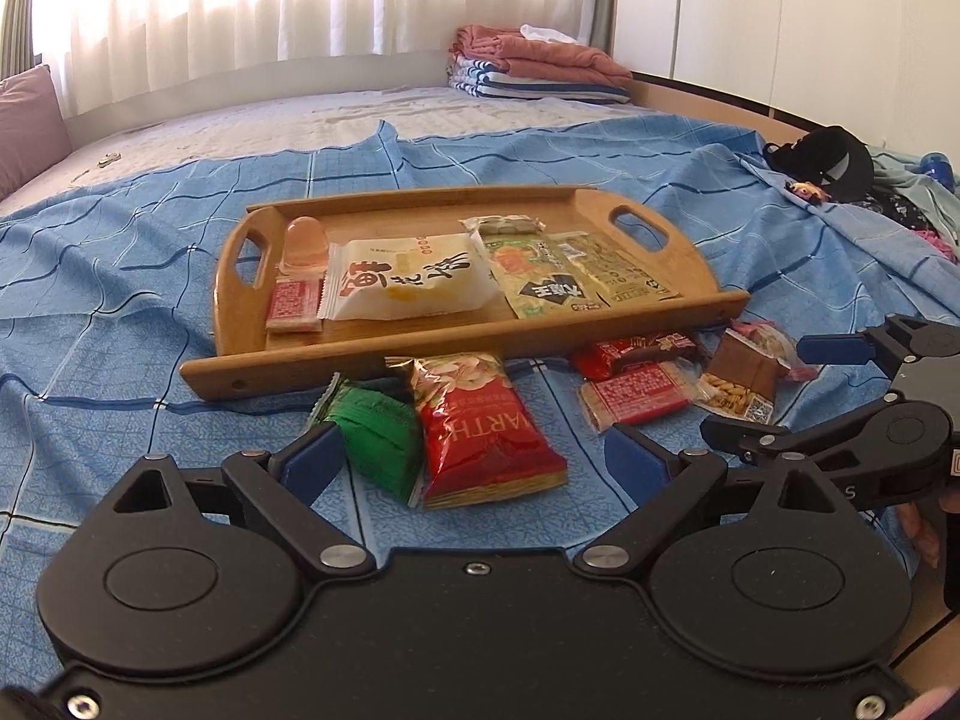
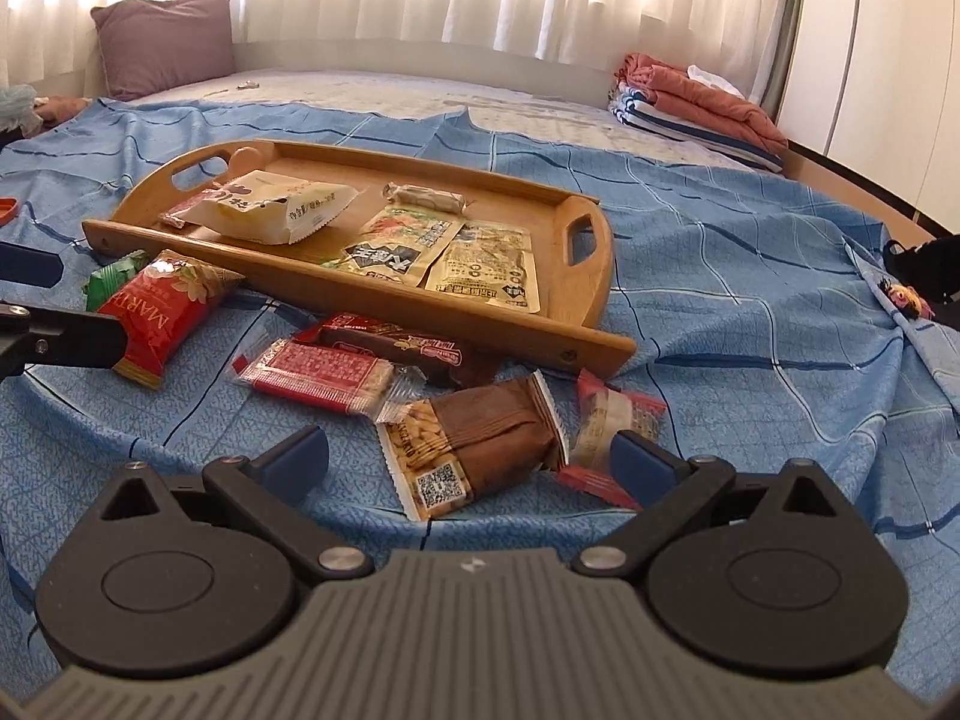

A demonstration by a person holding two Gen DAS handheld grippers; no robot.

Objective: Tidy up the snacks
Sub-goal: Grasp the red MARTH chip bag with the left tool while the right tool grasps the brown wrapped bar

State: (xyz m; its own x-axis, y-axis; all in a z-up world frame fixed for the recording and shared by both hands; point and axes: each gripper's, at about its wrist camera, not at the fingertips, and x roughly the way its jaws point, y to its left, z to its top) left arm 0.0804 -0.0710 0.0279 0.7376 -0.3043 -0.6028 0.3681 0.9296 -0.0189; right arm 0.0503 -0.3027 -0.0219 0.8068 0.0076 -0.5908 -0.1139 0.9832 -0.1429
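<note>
A wooden tray (image 1: 468, 343) (image 2: 360, 306) lies on the blue sheet and holds several snacks, among them a white packet (image 1: 408, 285) (image 2: 270, 210). In front of it lie loose snacks. My left gripper (image 1: 474, 459) is open, its jaws either side of a green packet (image 1: 375, 438) and a red bag (image 1: 480, 432) (image 2: 159, 315). My right gripper (image 2: 471, 456) is open over a brown peanut packet (image 2: 474, 444) (image 1: 741, 381), with a red-white wrapper (image 2: 606, 420) by its right finger. A red wafer (image 2: 318, 375) (image 1: 636, 399) and a dark red bar (image 2: 396, 345) (image 1: 642, 351) lie between the two.
The blue checked sheet (image 1: 120, 276) covers the near part of a bed. Folded blankets (image 1: 528, 63) (image 2: 702, 102) sit at the far end, a purple pillow (image 2: 162, 39) near the curtain. Dark clothes (image 1: 834, 162) lie at the right edge of the bed.
</note>
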